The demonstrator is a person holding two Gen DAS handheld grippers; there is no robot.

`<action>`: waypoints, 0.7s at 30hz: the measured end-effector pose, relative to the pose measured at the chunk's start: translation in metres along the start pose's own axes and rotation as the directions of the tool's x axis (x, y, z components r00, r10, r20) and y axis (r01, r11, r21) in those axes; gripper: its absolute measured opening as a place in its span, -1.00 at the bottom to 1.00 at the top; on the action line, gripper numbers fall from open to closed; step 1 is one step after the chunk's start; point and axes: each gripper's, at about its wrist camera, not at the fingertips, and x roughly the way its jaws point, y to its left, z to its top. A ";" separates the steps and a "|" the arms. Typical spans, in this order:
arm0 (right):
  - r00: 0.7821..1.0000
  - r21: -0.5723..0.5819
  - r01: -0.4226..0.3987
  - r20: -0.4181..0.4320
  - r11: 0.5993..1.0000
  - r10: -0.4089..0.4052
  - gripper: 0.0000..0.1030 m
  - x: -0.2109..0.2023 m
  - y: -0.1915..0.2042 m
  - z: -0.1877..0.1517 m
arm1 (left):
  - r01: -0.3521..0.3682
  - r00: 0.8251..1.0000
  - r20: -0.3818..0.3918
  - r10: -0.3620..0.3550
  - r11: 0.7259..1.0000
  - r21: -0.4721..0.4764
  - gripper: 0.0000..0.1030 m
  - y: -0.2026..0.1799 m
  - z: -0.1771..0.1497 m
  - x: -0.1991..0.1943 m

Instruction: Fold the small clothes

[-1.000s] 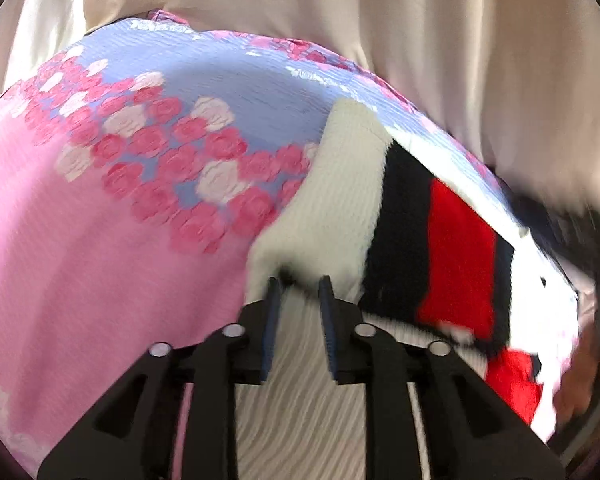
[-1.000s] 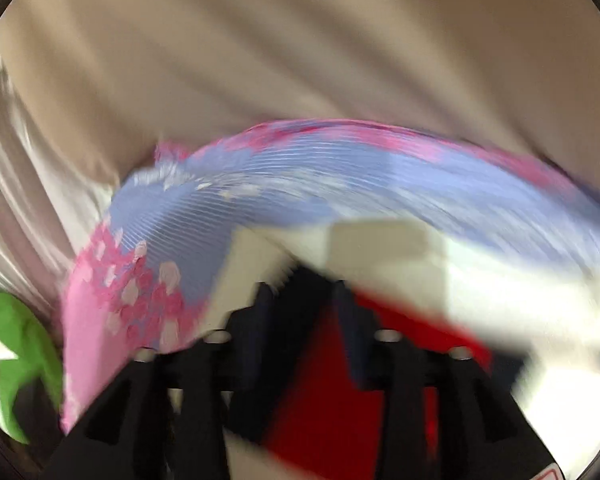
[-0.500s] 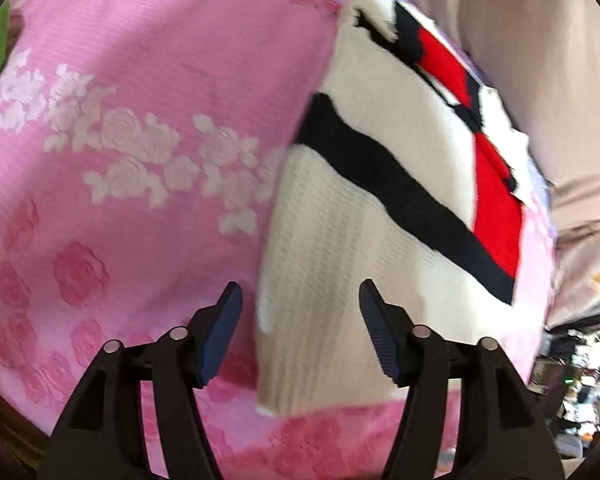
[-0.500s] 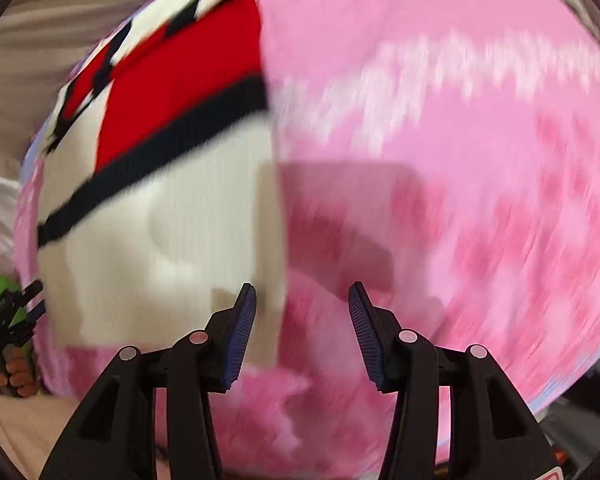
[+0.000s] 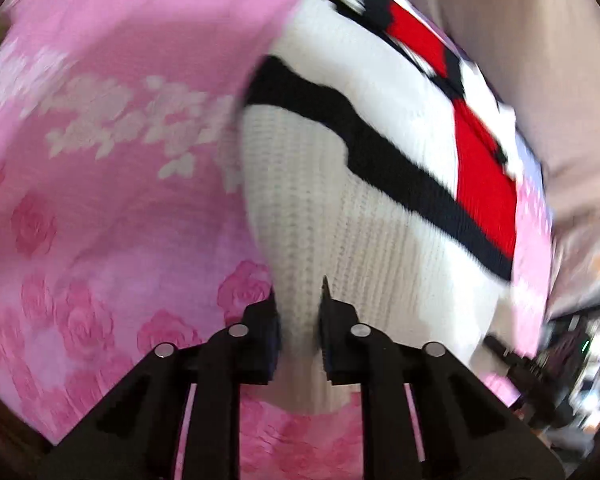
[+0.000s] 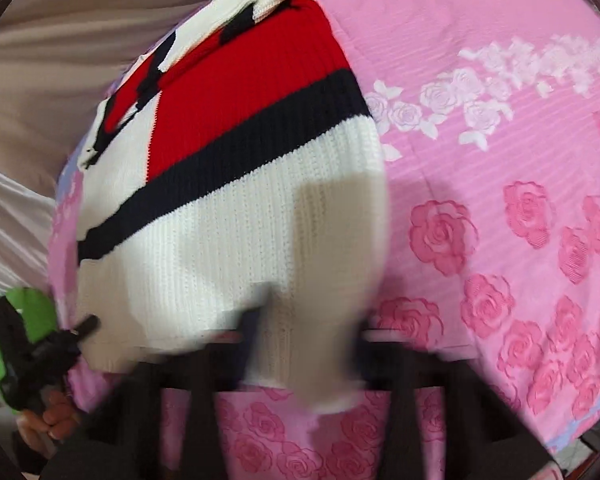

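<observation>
The knitted sweater (image 5: 380, 184), white with a black band and a red block, lies spread on a pink rose-patterned bedspread (image 5: 100, 184), its white ribbed hem nearest both cameras. At its far end the knit is bunched and smeared by motion, so the collar and sleeves are hard to make out, and its far edge runs out toward the top of each view.

The left claw (image 5: 298, 320) has just been closing, and its two dark pads now pinch a raised pleat of the white hem between them; the hem's edge passes behind the claw's body and reappears below it against the pink cloth. The right claw (image 6: 304, 340) is heavily blurred in its own view: its fingers show only as dark smears. Its jaws have just been closing too, and a tongue of white hem hangs down between the smears, so it reads as nipped on the sweater.

Beige draped fabric (image 6: 48, 80) fills the background beyond the bedspread. In the right wrist view, at the lower left edge, a hand (image 6: 52, 420) grips a dark handle beside something green (image 6: 40, 312), both partly cut off by the lens rim. A cluttered, blurred area at the right edge of the left wrist view cannot be identified.
</observation>
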 end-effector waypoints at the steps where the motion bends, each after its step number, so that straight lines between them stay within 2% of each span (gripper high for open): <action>1: 1.000 0.017 -0.024 0.005 1.000 0.024 -0.85 -0.003 -0.004 0.004 | 0.008 1.000 0.026 -0.007 0.999 -0.034 -0.78 0.000 -0.002 -0.008; 4: 0.996 -0.023 -0.065 0.052 0.998 0.066 -0.88 -0.030 -0.012 0.015 | 0.005 0.996 0.091 0.000 0.998 -0.056 -0.80 -0.009 -0.016 -0.032; 7: 0.995 -0.113 -0.067 0.069 0.991 0.075 -0.89 -0.065 -0.026 0.019 | 0.020 0.995 0.101 -0.018 1.000 -0.014 -0.82 -0.028 -0.046 -0.051; 9: 0.998 -0.176 -0.034 0.045 0.984 0.043 -0.90 -0.080 -0.041 0.015 | 0.007 0.999 0.048 -0.008 1.000 0.017 -0.82 -0.036 -0.073 -0.050; 12: 0.998 -0.252 0.040 -0.038 0.967 -0.051 -0.90 -0.089 -0.071 -0.008 | -0.020 0.997 -0.068 0.025 0.997 0.073 -0.83 -0.038 -0.118 -0.042; 14: 0.987 -0.275 0.065 -0.122 0.959 -0.101 -0.90 -0.090 -0.092 -0.031 | -0.023 0.985 -0.170 0.037 0.996 0.088 -0.84 -0.028 -0.151 -0.038; 16: 0.960 -0.311 0.077 -0.232 0.947 -0.154 -0.90 -0.091 -0.109 -0.068 | -0.012 0.974 -0.223 0.032 0.996 0.088 -0.84 -0.019 -0.167 -0.047; 17: 0.948 -0.305 0.068 -0.277 0.950 -0.156 -0.90 -0.096 -0.114 -0.084 | -0.004 0.973 -0.230 0.028 0.995 0.103 -0.84 -0.019 -0.170 -0.055; 19: 0.938 -0.271 0.045 -0.319 0.962 -0.133 -0.90 -0.106 -0.113 -0.097 | 0.013 0.977 -0.214 0.018 0.990 0.142 -0.84 -0.026 -0.164 -0.072; 20: 0.941 -0.253 0.030 -0.320 0.967 -0.112 -0.90 -0.113 -0.109 -0.098 | 0.023 0.983 -0.183 0.008 0.986 0.167 -0.84 -0.033 -0.153 -0.079; 21: 0.952 -0.244 0.010 -0.295 0.970 -0.084 -0.90 -0.121 -0.099 -0.090 | 0.030 0.992 -0.124 -0.006 0.981 0.190 -0.84 -0.041 -0.135 -0.089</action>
